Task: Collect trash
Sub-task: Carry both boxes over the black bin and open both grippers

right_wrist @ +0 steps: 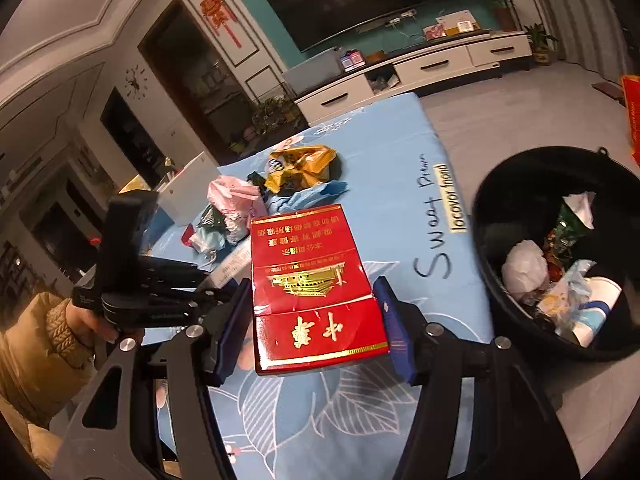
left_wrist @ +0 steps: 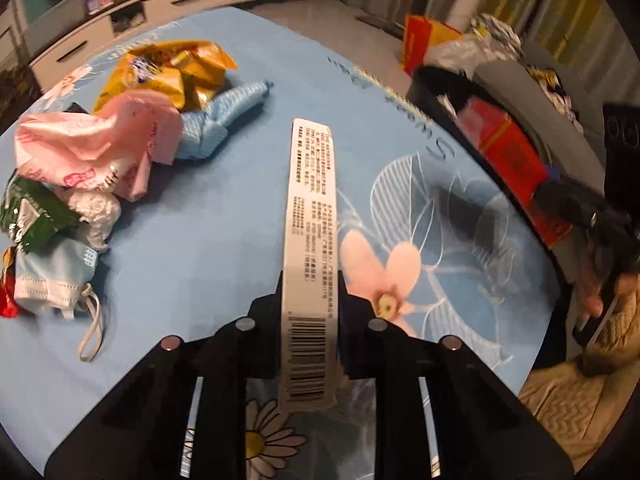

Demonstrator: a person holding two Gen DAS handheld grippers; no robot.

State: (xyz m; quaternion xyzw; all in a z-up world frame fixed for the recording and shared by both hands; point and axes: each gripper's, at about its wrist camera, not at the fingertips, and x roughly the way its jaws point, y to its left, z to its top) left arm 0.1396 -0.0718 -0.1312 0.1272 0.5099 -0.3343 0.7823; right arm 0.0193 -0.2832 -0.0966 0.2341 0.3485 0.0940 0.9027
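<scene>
My left gripper (left_wrist: pixel 310 284) is shut on a long white cardboard strip (left_wrist: pixel 310 208) with a barcode, which lies lengthwise over the blue flowered tablecloth (left_wrist: pixel 208 240). My right gripper (right_wrist: pixel 314 300) is shut on a red cigarette box (right_wrist: pixel 316 292), its blue pads (right_wrist: pixel 394 336) pressing the box's sides above the cloth. The black bin (right_wrist: pixel 504 200) stands to the right of that box, with wrappers and crumpled paper inside. A pile of trash remains on the cloth: a yellow wrapper (left_wrist: pixel 172 72), a pink bag (left_wrist: pixel 100 148), a blue cloth (left_wrist: pixel 224 116), a green packet (left_wrist: pixel 32 216) and a face mask (left_wrist: pixel 52 280).
A person's hand in a beige knitted sleeve (right_wrist: pixel 44 344) holds the left gripper at the left of the right wrist view. A white TV cabinet (right_wrist: pixel 420 76) stands beyond the table. A red and yellow bag (left_wrist: pixel 424 40) sits on the floor behind the bin.
</scene>
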